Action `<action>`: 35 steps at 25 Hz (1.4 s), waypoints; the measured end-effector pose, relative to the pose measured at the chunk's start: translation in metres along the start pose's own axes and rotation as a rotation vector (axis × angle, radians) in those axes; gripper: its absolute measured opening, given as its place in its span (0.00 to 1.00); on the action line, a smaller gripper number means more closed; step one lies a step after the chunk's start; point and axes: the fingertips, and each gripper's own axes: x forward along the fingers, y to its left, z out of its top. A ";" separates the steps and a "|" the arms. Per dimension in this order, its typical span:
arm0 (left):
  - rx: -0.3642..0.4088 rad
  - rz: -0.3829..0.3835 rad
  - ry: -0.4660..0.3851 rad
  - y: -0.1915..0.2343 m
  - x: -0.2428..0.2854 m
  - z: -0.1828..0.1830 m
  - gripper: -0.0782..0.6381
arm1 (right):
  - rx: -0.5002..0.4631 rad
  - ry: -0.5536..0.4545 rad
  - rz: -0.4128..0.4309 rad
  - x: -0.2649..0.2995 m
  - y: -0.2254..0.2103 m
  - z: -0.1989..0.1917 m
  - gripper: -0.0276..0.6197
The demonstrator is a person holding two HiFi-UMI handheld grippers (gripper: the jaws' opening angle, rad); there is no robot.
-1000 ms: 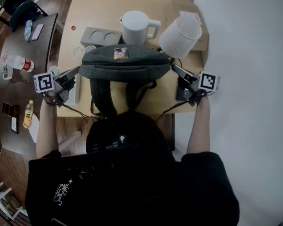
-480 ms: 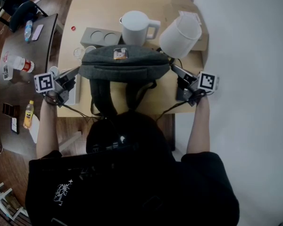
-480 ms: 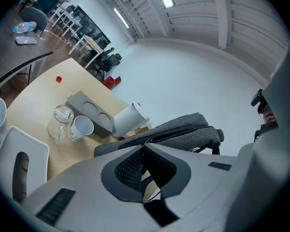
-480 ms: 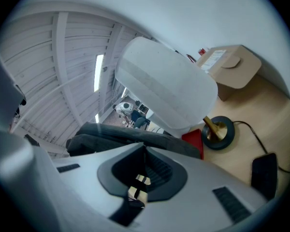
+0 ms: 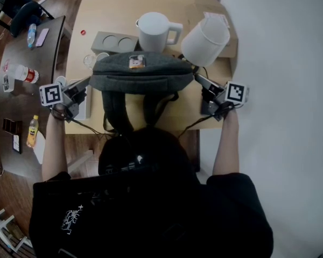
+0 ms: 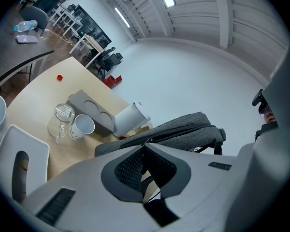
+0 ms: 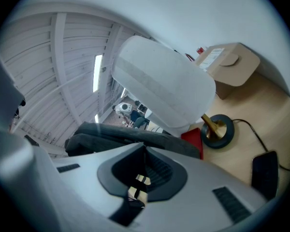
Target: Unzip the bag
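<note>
While the grey backpack [image 5: 141,74] lies across the wooden table [image 5: 107,15] in the head view, the left gripper [image 5: 88,83] sits at its left end and the right gripper [image 5: 196,78] at its right end. In the left gripper view the jaws are closed together, tips at the backpack's zip line. In the right gripper view the 2 jaws also meet against the backpack's dark end, with a white lampshade [image 7: 164,88] just beyond; whether either pair pinches anything cannot be told.

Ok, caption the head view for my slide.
Left gripper and right gripper, jaws shut, at opposite ends of a grey backpack on a wooden table.
</note>
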 end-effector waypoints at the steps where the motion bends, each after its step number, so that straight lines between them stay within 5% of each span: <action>1: -0.003 0.002 0.000 0.001 0.000 0.000 0.12 | 0.013 -0.001 0.003 0.000 0.001 -0.001 0.07; 22: 0.008 -0.006 0.011 0.005 0.004 0.001 0.12 | 0.028 0.012 0.003 0.004 -0.006 -0.002 0.07; 25: 0.038 0.052 0.021 0.015 0.000 0.002 0.12 | 0.067 0.007 0.009 0.006 -0.005 -0.004 0.07; 32: -0.017 0.012 0.012 0.010 0.004 -0.002 0.12 | -0.004 0.017 0.005 0.006 -0.009 -0.001 0.07; 35: -0.030 0.014 0.012 0.011 0.005 -0.003 0.12 | 0.037 0.015 0.011 0.007 -0.009 -0.003 0.07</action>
